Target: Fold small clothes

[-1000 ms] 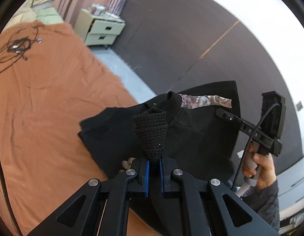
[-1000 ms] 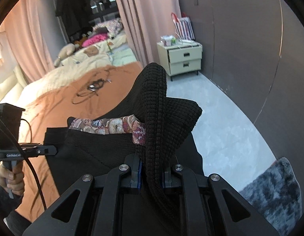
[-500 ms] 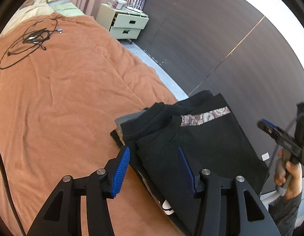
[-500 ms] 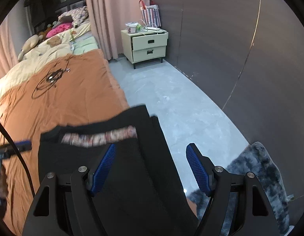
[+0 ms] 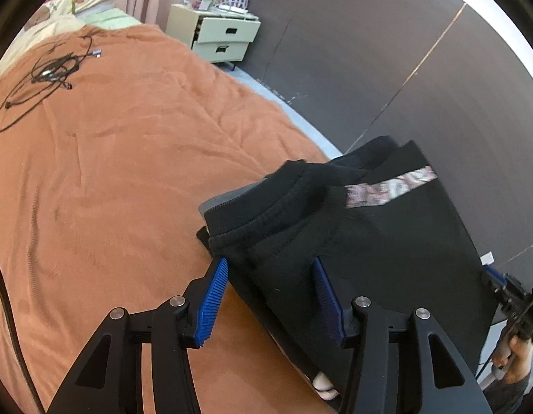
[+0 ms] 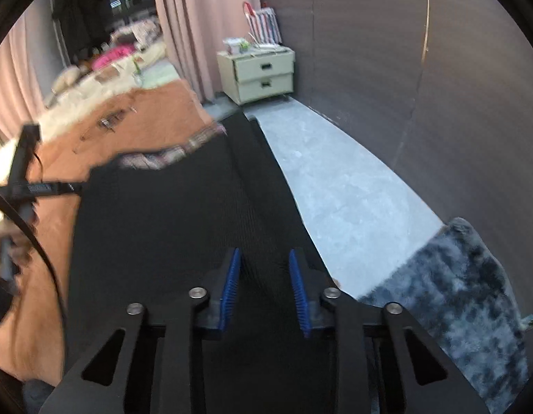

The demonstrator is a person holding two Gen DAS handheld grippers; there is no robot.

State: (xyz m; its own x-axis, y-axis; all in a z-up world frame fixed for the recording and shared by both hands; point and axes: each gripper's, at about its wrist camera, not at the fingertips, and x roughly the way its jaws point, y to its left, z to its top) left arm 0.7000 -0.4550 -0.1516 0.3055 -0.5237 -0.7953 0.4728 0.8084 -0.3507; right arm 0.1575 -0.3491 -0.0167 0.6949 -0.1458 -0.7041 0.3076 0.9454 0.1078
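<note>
The left gripper (image 5: 270, 296) is hanging half open over the near corner of the black knit garment (image 5: 352, 241), its blue pads gripping nothing. The right gripper (image 6: 264, 289) has just been closing, its narrow gap pinching no cloth. The garment is lying folded at the edge of the orange bedspread (image 5: 128, 172), its long axis running away toward the nightstand (image 6: 263, 72), patterned band (image 5: 390, 189) across the far end.

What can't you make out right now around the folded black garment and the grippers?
- Left wrist view: garments under the black garment, covered by it.
- Same view: right gripper, cut off by the edge.
- Right wrist view: patterned band, motion-blurred.
- Same view: left gripper, fingertips behind the garment.
</note>
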